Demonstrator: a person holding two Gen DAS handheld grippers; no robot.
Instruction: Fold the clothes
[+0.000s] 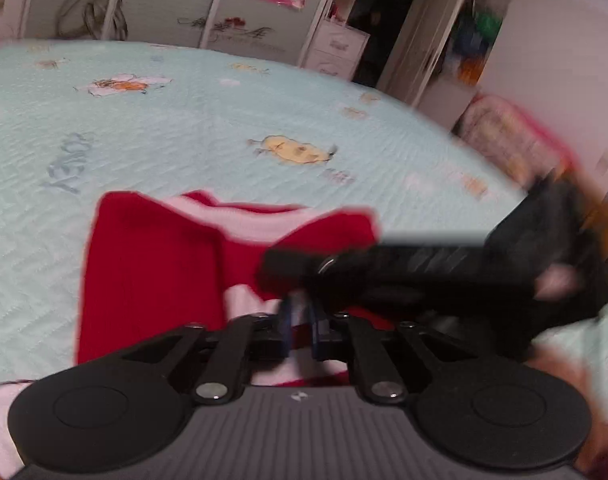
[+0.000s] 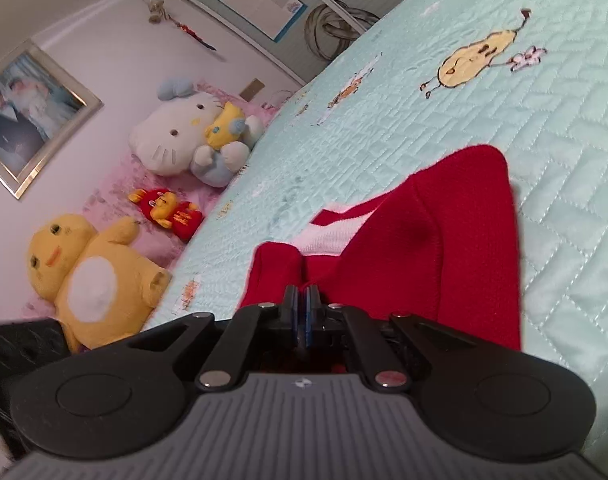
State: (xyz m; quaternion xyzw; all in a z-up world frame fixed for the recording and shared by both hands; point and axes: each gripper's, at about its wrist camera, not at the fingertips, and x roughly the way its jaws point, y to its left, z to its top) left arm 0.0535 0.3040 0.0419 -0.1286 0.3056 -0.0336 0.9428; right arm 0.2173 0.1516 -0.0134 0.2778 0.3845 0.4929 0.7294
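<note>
Garment [image 1: 151, 272], red with white stripes, lifted above the near part of the pale green quilt [image 1: 183, 128], partly doubled over. Left gripper [image 1: 299, 320] clamped on its edge; right gripper [image 2: 302, 312] pinching another. Fold apparently mid-way, not yet laid flat.

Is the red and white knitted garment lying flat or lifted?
Partly lifted: red and white knitted garment rises, bunched, above the quilted mint bedspread.

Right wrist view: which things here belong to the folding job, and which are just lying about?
In the job:
red and white garment
right tool, shut on it
quilted bedspread

Lying about:
Hello Kitty plush
yellow plush
red doll
framed photo
</note>
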